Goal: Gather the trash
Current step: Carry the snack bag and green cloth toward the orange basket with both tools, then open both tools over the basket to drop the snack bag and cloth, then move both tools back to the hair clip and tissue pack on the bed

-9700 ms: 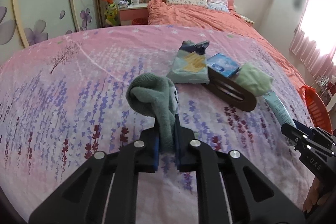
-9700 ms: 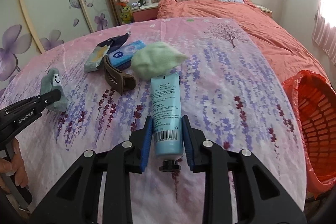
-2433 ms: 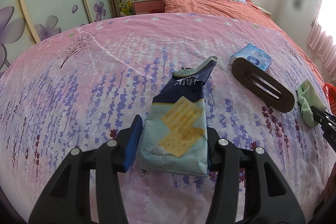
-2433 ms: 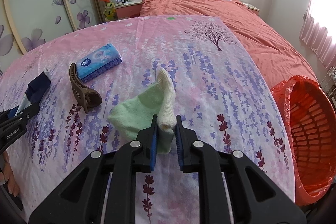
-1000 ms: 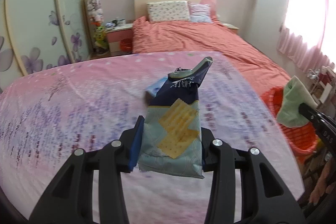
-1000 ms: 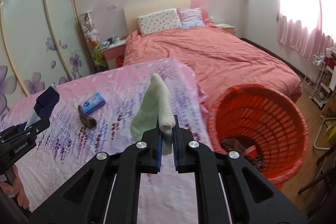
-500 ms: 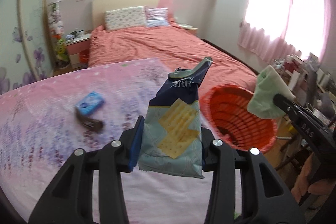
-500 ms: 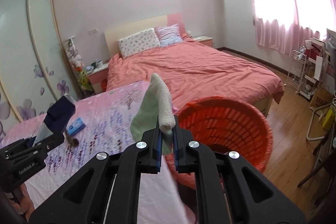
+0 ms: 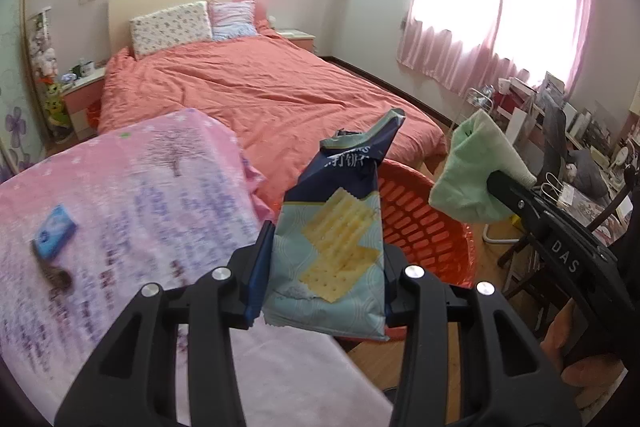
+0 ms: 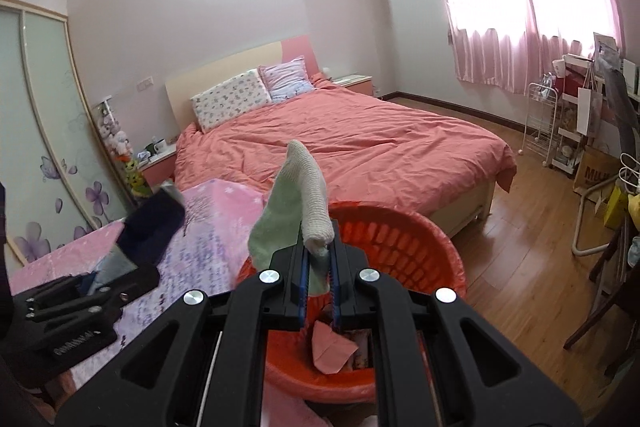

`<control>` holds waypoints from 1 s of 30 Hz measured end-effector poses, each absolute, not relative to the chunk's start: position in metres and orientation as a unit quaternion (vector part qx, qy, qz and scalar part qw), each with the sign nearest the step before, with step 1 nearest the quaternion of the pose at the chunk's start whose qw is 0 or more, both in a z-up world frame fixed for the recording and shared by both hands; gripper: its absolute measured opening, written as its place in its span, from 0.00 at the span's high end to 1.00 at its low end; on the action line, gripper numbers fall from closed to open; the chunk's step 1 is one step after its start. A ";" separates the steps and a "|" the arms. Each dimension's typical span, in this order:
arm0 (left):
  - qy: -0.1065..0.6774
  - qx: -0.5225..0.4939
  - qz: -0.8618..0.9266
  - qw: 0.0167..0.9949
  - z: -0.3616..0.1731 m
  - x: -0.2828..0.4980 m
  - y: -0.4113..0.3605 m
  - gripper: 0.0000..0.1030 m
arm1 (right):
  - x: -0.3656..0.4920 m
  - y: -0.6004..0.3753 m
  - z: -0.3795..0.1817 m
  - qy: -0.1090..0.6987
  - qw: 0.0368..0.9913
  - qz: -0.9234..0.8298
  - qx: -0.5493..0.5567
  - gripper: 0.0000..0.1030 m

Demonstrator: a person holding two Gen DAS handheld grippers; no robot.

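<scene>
The green sock (image 10: 288, 223) could catch on the rim of the orange basket (image 10: 412, 235) or drop outside it if let go too soon, being limp and only partly above the opening. The right claw (image 10: 318, 283) is clenched on the sock at frame centre, basket directly below. The left claw (image 9: 324, 271) grasps the cracker bag (image 9: 332, 243) upright at centre frame, basket behind it; the stiff bag might snag the sock if both fall together.
</scene>
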State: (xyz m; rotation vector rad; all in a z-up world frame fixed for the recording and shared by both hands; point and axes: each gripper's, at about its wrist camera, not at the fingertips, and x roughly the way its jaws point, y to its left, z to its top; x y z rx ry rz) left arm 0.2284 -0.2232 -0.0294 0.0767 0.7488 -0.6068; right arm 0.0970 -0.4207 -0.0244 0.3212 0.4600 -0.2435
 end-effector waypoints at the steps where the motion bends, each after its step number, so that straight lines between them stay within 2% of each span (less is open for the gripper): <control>1: 0.362 0.038 -0.294 0.884 -0.032 0.231 -0.228 0.59 | 0.099 -0.425 -0.026 0.227 0.953 -0.122 0.161 0.91; 5: 0.374 0.045 -0.306 0.874 -0.048 0.245 -0.256 0.58 | 0.106 -0.439 -0.037 0.233 0.948 -0.125 0.175 0.91; 7: 0.378 0.051 -0.307 0.872 -0.054 0.250 -0.264 0.52 | 0.110 -0.445 -0.045 0.240 0.945 -0.122 0.186 0.88; 8: 0.381 0.056 -0.306 0.870 -0.059 0.253 -0.268 0.46 | 0.112 -0.448 -0.048 0.243 0.944 -0.120 0.190 0.82; 9: 0.382 0.060 -0.304 0.871 -0.063 0.256 -0.270 0.44 | 0.114 -0.450 -0.053 0.246 0.943 -0.118 0.192 0.78; 11: 0.386 0.066 -0.298 0.871 -0.069 0.262 -0.270 0.40 | 0.113 -0.448 -0.056 0.248 0.942 -0.119 0.192 0.57; 16: 0.399 0.063 -0.272 0.873 -0.082 0.272 -0.253 0.36 | 0.114 -0.439 -0.064 0.263 0.940 -0.122 0.178 0.47; 23: 0.403 0.060 -0.202 0.891 -0.085 0.275 -0.188 0.26 | 0.116 -0.414 -0.060 0.274 0.945 -0.123 0.129 0.43; 30: 0.400 0.024 -0.070 0.913 -0.080 0.287 -0.074 0.24 | 0.122 -0.372 -0.059 0.296 0.945 -0.088 0.111 0.43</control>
